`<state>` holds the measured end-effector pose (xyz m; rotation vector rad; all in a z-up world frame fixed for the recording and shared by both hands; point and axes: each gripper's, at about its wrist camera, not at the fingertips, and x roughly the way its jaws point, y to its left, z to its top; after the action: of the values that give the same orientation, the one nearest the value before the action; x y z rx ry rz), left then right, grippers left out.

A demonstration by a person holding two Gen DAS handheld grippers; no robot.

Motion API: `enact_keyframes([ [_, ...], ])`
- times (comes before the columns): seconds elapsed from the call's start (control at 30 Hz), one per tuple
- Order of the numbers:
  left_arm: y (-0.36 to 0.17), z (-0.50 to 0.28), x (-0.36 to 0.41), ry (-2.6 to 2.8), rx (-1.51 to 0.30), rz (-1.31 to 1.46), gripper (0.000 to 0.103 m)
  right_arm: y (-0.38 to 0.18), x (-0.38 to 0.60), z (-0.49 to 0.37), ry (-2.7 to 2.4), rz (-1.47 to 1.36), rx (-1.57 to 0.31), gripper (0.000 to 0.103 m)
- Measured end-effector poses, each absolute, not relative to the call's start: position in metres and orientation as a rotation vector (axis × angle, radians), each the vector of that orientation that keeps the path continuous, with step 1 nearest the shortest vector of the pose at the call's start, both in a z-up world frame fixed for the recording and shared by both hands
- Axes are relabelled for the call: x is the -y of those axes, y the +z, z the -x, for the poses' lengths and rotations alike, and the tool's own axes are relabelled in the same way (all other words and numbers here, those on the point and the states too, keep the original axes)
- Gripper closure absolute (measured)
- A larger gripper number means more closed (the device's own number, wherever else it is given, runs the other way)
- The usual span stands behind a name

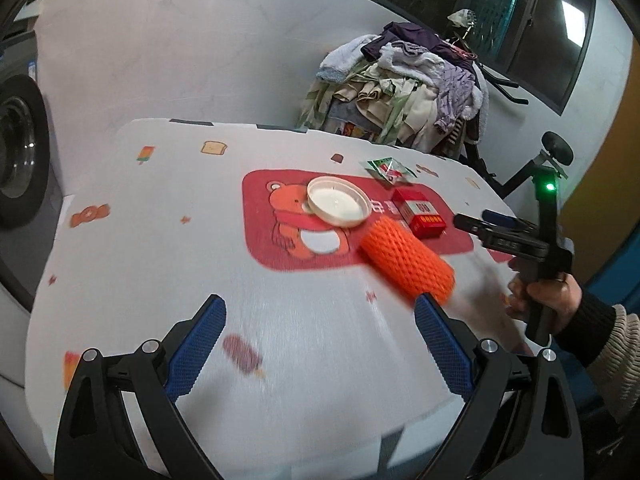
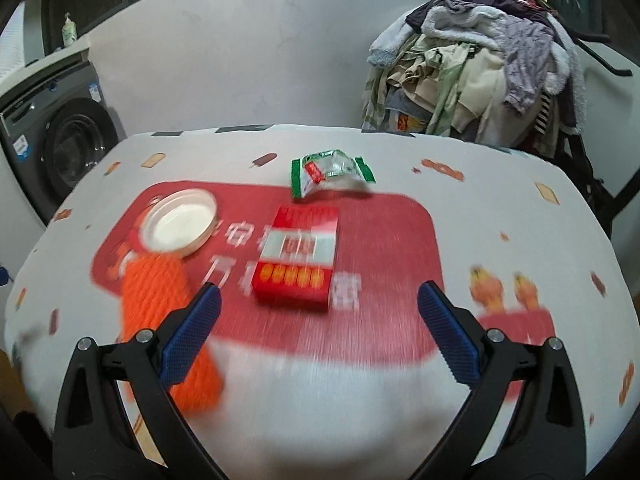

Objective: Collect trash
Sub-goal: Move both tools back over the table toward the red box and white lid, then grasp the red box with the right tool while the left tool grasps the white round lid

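Trash is lying in a cluster on the desk (image 2: 500, 208): an orange foam net (image 1: 408, 260), a white lid (image 1: 338, 200) touching its far end, a red carton (image 2: 298, 256) just beside them and a crumpled green wrapper (image 2: 332, 172) farther back. Both grippers are hovering empty, the left gripper (image 1: 320, 320) with fingers spread wide beside the net's near end, the right gripper (image 2: 320, 308) equally wide and lining up on the carton. Judging from here, each should be centring its piece between the fingers and dropping low before closing, since the net looks springy and the carton could skid on the cloth.
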<state>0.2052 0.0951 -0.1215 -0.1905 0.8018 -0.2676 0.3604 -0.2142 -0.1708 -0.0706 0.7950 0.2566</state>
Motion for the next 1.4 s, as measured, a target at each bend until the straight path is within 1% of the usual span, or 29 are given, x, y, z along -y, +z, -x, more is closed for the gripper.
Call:
enact_keyframes([
  [0.17,-0.134,-0.245,-0.088,-0.285,-0.827,0.210,0.010,-0.187,0.206,-0.408,0.243,0.021,-0.846,0.012],
  [0.3,-0.144,-0.271,-0.081,-0.295,-0.853,0.238,0.010,-0.200,0.197,-0.429,0.222,0.034,-0.893,0.016],
  [0.33,-0.146,-0.275,-0.080,-0.293,-0.856,0.244,0.012,-0.202,0.195,-0.432,0.220,0.040,-0.905,0.016],
  [0.37,-0.148,-0.281,-0.080,-0.285,-0.858,0.251,0.015,-0.205,0.192,-0.435,0.231,0.044,-0.916,0.018],
  [0.5,-0.159,-0.299,-0.080,-0.255,-0.880,0.282,0.020,-0.213,0.177,-0.433,0.265,0.140,-0.931,0.031],
  [0.6,-0.165,-0.307,-0.080,-0.241,-0.887,0.301,0.022,-0.215,0.174,-0.431,0.274,0.156,-0.924,0.033],
  [0.67,-0.167,-0.309,-0.078,-0.255,-0.888,0.308,0.023,-0.217,0.176,-0.430,0.287,0.147,-0.934,0.038],
  [0.73,-0.168,-0.310,-0.075,-0.259,-0.892,0.302,0.023,-0.217,0.178,-0.429,0.295,0.135,-0.936,0.039],
  [0.83,-0.171,-0.314,-0.074,-0.263,-0.901,0.311,0.028,-0.216,0.181,-0.428,0.313,0.111,-0.928,0.041],
  [0.93,-0.174,-0.322,-0.076,-0.253,-0.905,0.341,0.030,-0.209,0.185,-0.421,0.341,0.085,-0.863,0.042],
  [1.0,-0.179,-0.333,-0.078,-0.221,-0.913,0.343,0.041,-0.204,0.189,-0.418,0.349,0.062,-0.831,0.042],
  [1.03,-0.181,-0.340,-0.080,-0.210,-0.925,0.358,0.048,-0.203,0.192,-0.417,0.348,0.050,-0.819,0.042],
  [1.07,-0.184,-0.345,-0.081,-0.206,-0.933,0.374,0.053,-0.201,0.194,-0.416,0.346,0.036,-0.806,0.042],
  [1.13,-0.186,-0.359,-0.081,-0.200,-0.941,0.397,0.056,-0.199,0.197,-0.415,0.344,0.019,-0.794,0.042],
  [1.33,-0.188,-0.395,-0.062,-0.188,-0.968,0.331,0.058,-0.198,0.199,-0.416,0.348,0.005,-0.794,0.043],
  [1.4,-0.191,-0.403,-0.057,-0.178,-0.984,0.314,0.061,-0.198,0.200,-0.416,0.350,0.001,-0.795,0.042],
])
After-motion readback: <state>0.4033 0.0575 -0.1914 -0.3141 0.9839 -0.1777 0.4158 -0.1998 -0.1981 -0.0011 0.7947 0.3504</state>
